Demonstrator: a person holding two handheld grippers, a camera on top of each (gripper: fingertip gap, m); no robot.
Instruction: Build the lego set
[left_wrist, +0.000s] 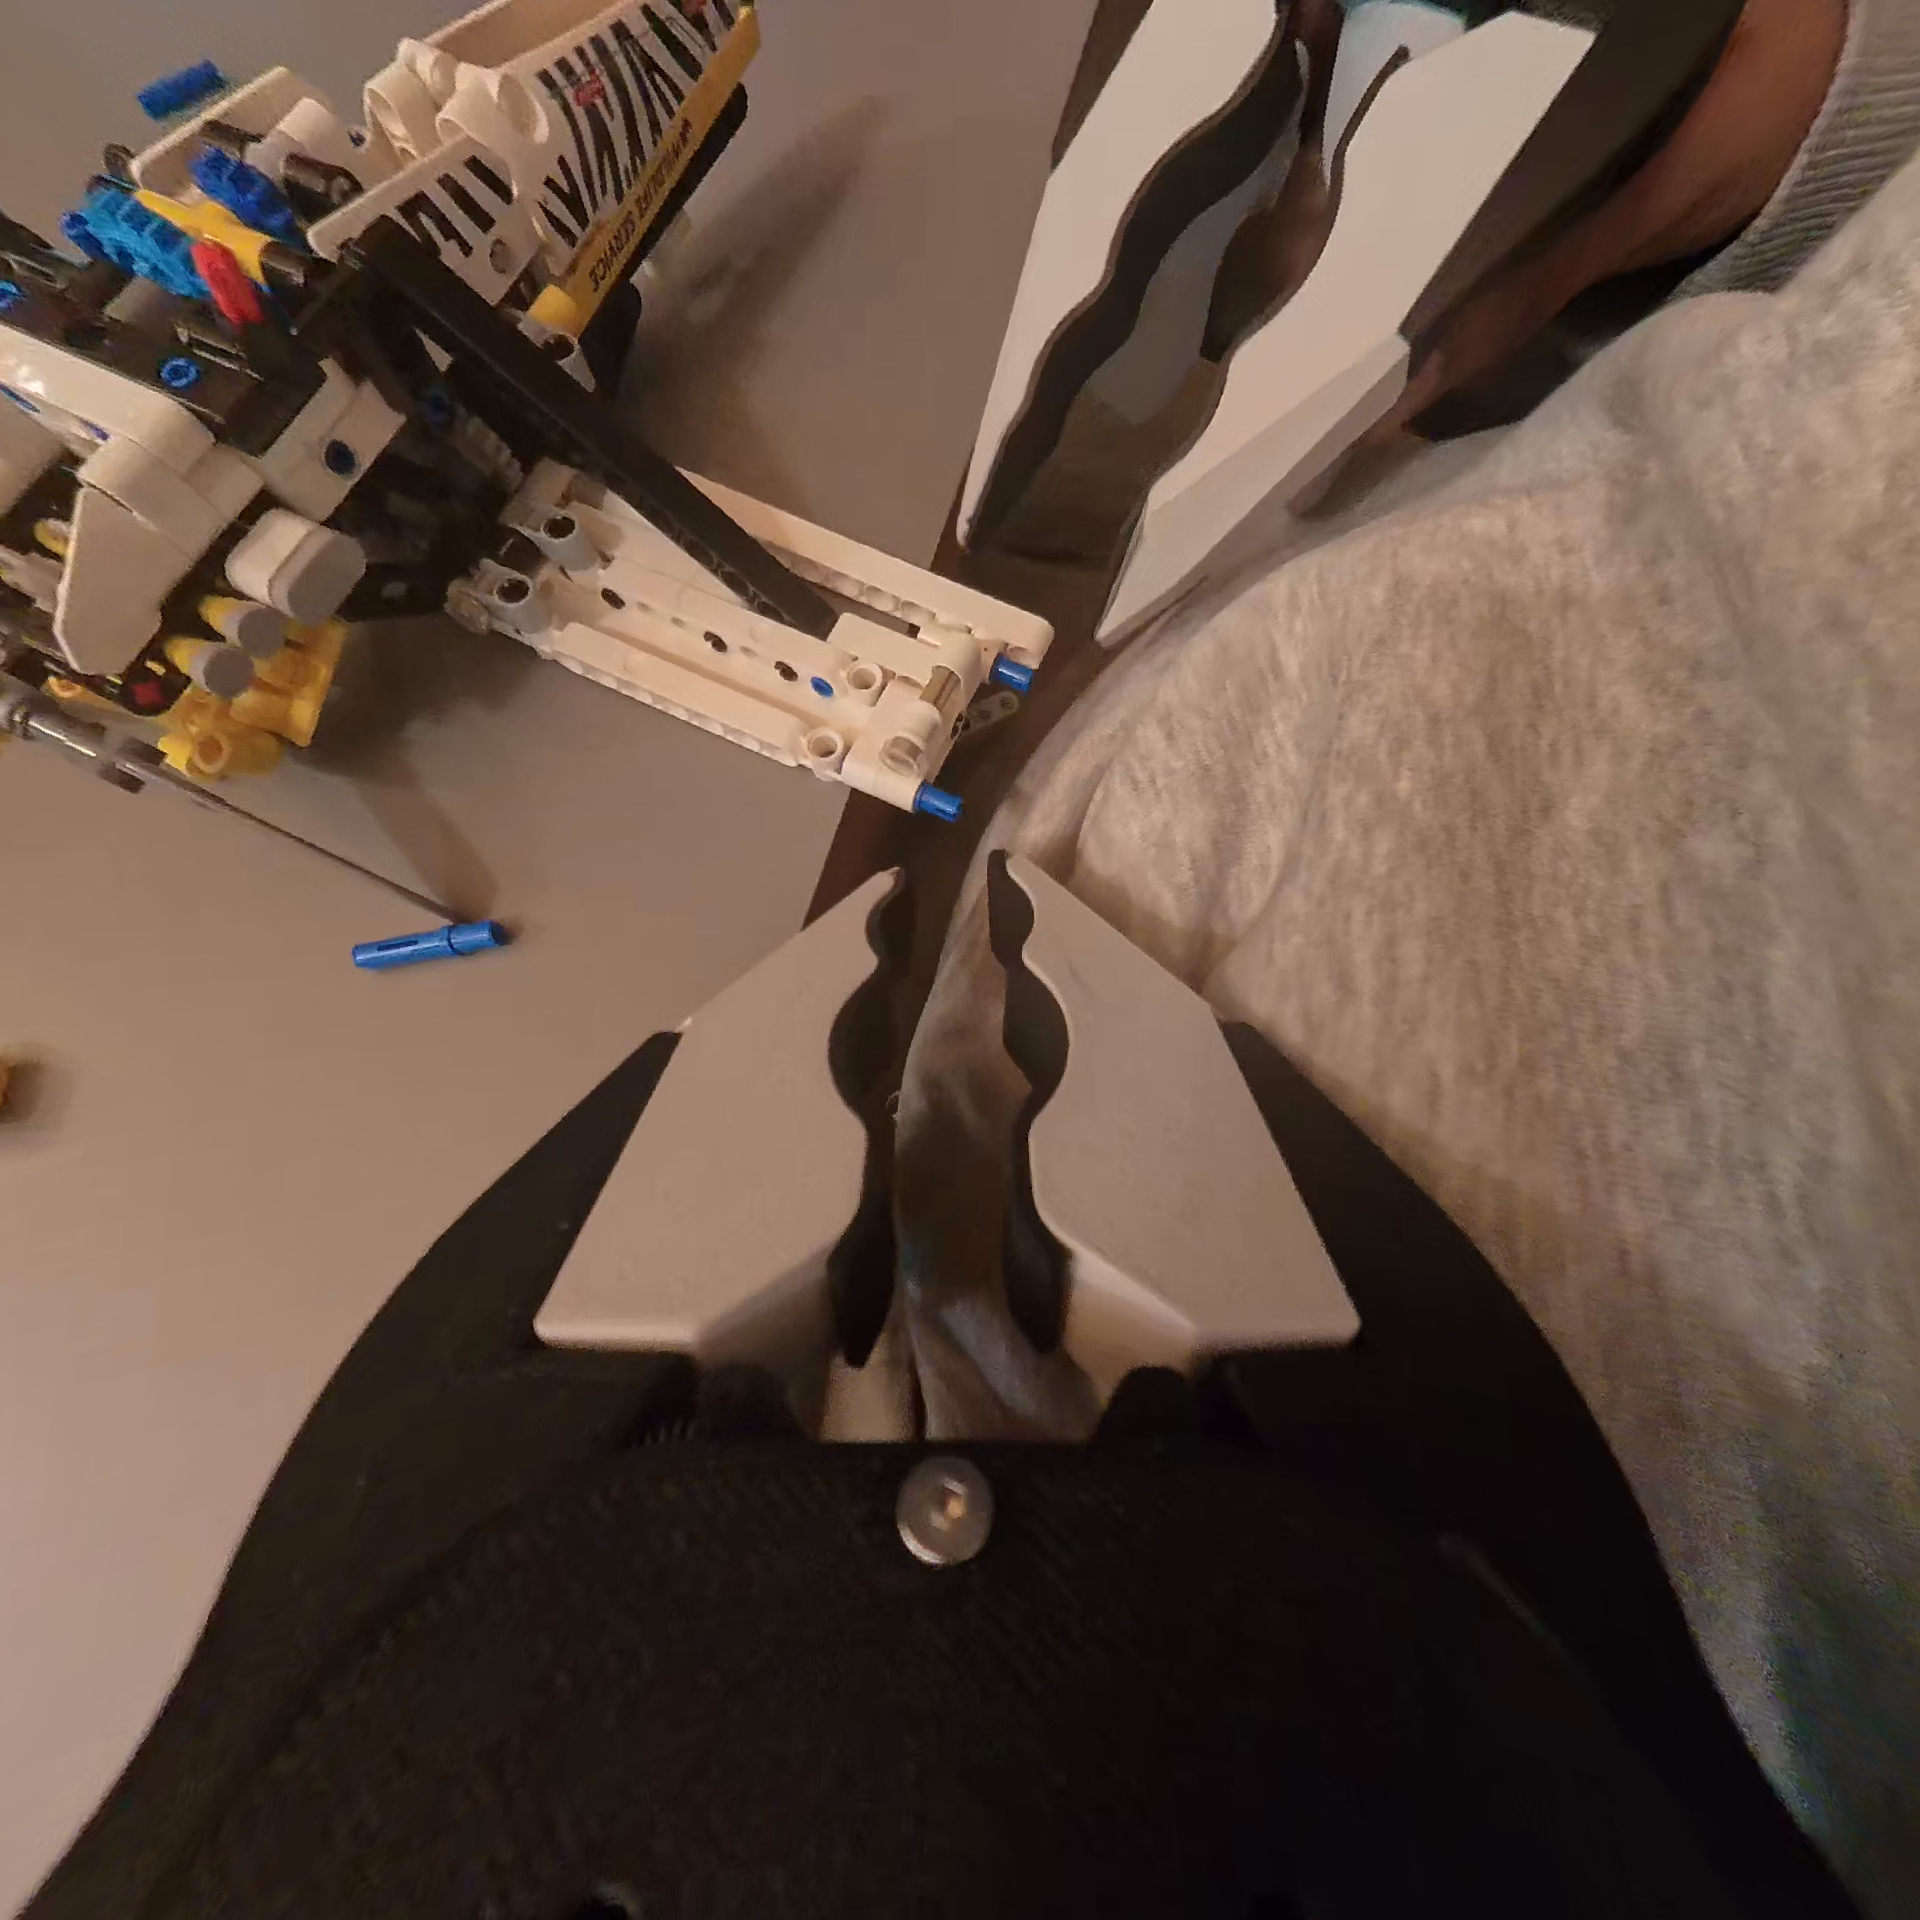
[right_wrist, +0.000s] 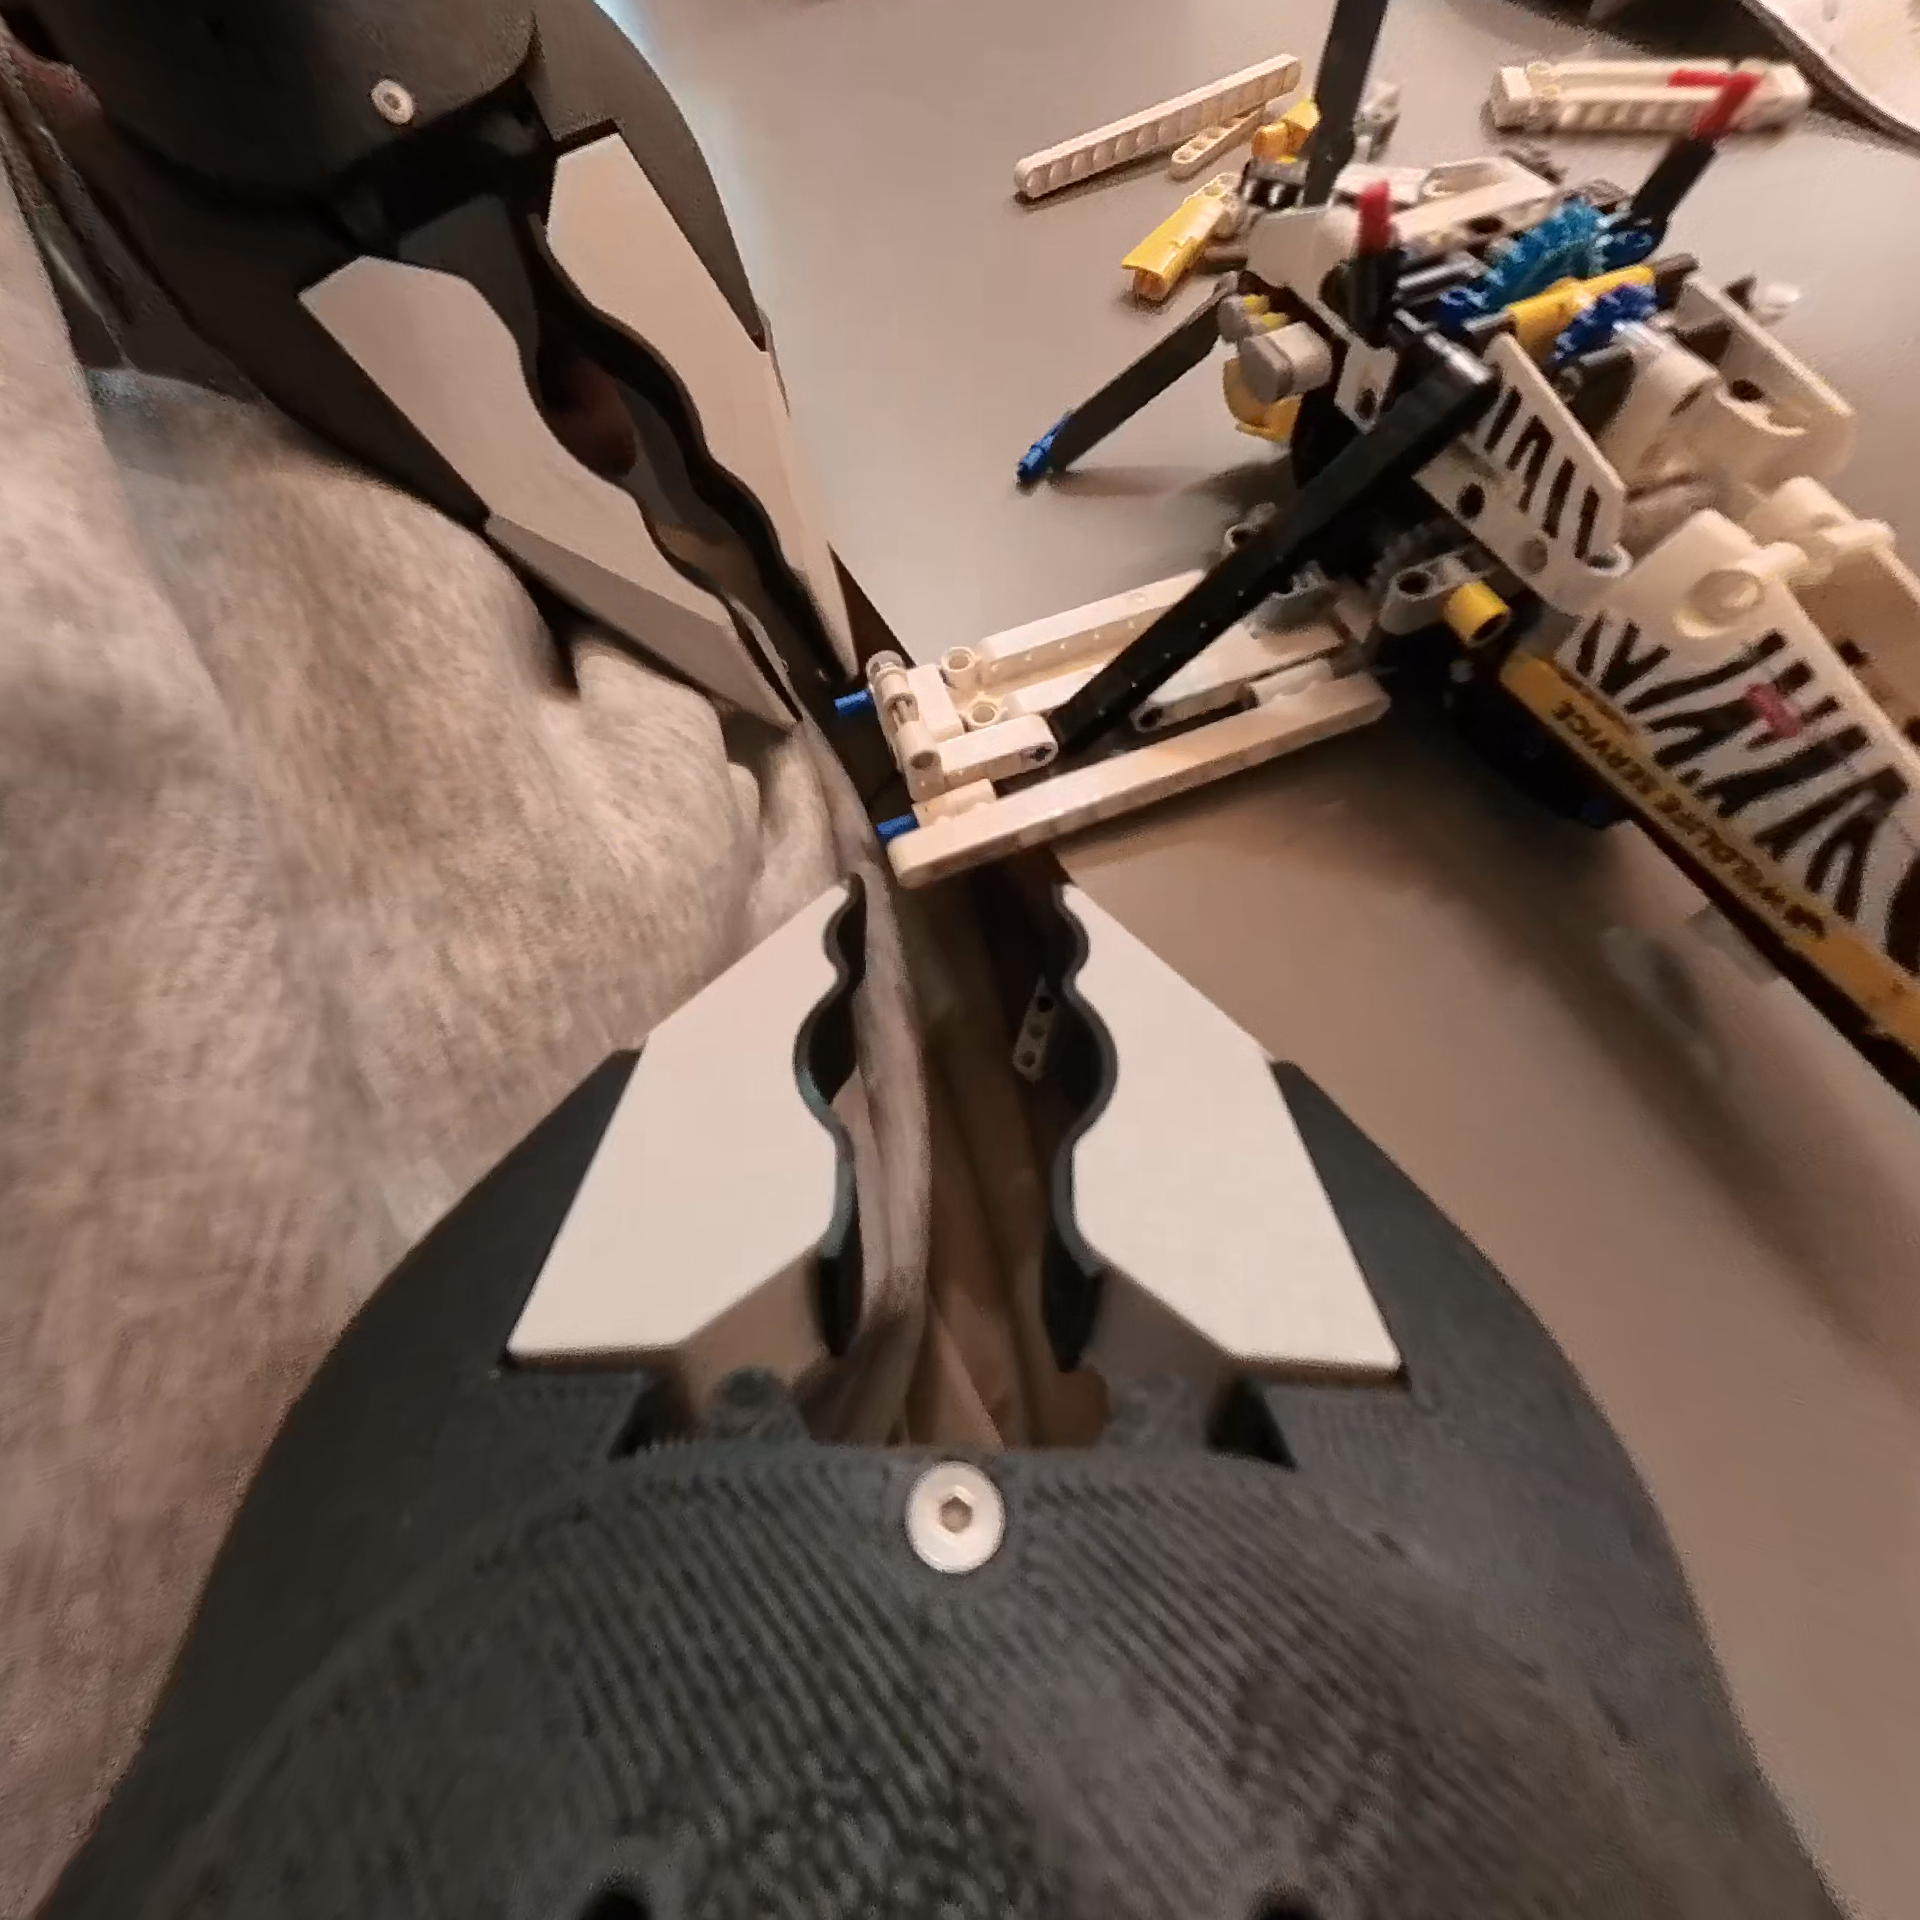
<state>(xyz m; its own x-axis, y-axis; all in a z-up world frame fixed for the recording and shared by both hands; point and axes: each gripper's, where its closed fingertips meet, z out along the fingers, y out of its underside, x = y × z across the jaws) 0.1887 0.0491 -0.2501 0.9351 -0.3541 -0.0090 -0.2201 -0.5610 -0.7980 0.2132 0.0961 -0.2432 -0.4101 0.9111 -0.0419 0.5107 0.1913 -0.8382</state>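
Both claws empty w/ jaws parted: left claw (left_wrist: 943, 868), right claw (right_wrist: 961, 894), hovering at table (left_wrist: 260, 1143) edge (over grey sweater). Lego model (right_wrist: 1455, 499) sits on table, tail overhanging edge.

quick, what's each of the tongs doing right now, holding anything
Left tongs: open, nothing between the jaws, at the grey table's edge.
Right tongs: open, nothing gripped, near the white lego model's tail.
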